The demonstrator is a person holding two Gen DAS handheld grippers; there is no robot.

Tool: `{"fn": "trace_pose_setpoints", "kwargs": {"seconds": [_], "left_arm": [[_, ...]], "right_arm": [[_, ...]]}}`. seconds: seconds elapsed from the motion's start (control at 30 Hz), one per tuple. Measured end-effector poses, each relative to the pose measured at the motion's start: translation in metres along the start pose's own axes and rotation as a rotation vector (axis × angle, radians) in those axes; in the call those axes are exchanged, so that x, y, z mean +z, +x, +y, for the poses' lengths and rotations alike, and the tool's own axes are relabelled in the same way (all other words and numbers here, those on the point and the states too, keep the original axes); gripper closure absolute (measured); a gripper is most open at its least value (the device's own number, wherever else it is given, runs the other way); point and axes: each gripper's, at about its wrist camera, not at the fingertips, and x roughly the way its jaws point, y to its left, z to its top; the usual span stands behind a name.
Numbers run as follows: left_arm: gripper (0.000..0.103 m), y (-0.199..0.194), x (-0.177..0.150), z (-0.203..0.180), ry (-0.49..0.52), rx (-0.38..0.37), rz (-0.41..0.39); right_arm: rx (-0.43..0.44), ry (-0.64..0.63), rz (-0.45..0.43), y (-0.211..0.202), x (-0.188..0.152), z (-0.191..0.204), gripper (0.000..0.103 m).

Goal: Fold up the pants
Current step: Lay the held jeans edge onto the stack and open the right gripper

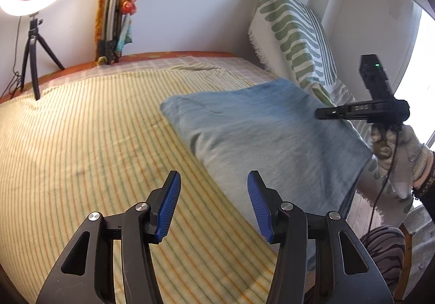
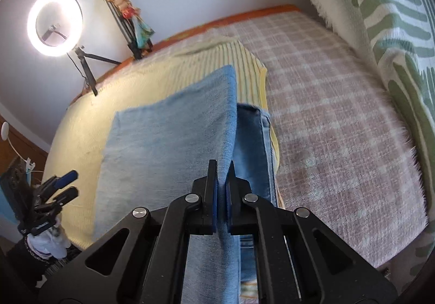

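Light blue denim pants (image 1: 266, 130) lie folded over on the yellow striped bedspread (image 1: 89, 135). My left gripper (image 1: 213, 190) is open and empty, hovering above the spread just left of the pants' near edge. My right gripper (image 2: 223, 171) is shut on the right edge of the pants (image 2: 174, 141) and lifts that fold up, with a lower denim layer (image 2: 252, 146) showing beneath. The right gripper (image 1: 353, 111) also shows in the left wrist view at the pants' far right edge. The left gripper (image 2: 62, 184) shows at the lower left of the right wrist view.
A green-patterned white throw (image 1: 296, 35) covers the raised side at the right. A pink checked blanket (image 2: 339, 127) lies right of the pants. A ring light on a tripod (image 1: 32, 40) and a folded tripod with cloth (image 1: 114, 13) stand by the far wall.
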Motion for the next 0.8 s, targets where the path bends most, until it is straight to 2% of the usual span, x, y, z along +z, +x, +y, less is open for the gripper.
{"fn": "trace_pose_setpoints", "kwargs": {"seconds": [0.13, 0.23, 0.33, 0.43, 0.47, 0.5, 0.6, 0.7, 0.8], "left_arm": [[0.053, 0.0, -0.005, -0.023, 0.054, -0.037, 0.0], [0.053, 0.007, -0.016, -0.038, 0.078, -0.074, 0.047], [0.053, 0.019, -0.03, -0.046, 0.067, -0.098, 0.091], [0.053, 0.025, -0.044, -0.054, 0.072, -0.085, 0.101], [0.053, 0.025, -0.047, -0.055, 0.075, -0.077, 0.096], [0.053, 0.025, -0.048, -0.055, 0.073, -0.076, 0.094], [0.053, 0.024, -0.048, -0.053, 0.056, -0.098, 0.11], [0.053, 0.018, -0.041, -0.043, 0.012, -0.119, 0.121], [0.052, 0.012, -0.027, -0.028, -0.066, -0.144, 0.122]], "right_arm": [[-0.012, -0.012, 0.032, 0.02, -0.003, -0.003, 0.098], [0.01, 0.017, 0.035, 0.021, -0.003, -0.01, 0.097], [-0.009, 0.006, 0.04, 0.019, -0.002, -0.012, 0.085], [-0.021, 0.029, 0.026, 0.014, -0.001, -0.018, 0.074], [-0.03, 0.037, 0.022, 0.012, -0.001, -0.021, 0.063], [-0.041, 0.045, 0.021, 0.01, 0.0, -0.024, 0.048], [-0.034, 0.059, 0.023, 0.008, 0.002, -0.032, 0.029], [0.021, 0.071, 0.049, 0.013, 0.005, -0.041, 0.024], [0.091, 0.093, 0.071, 0.023, 0.007, -0.05, 0.023]]}}
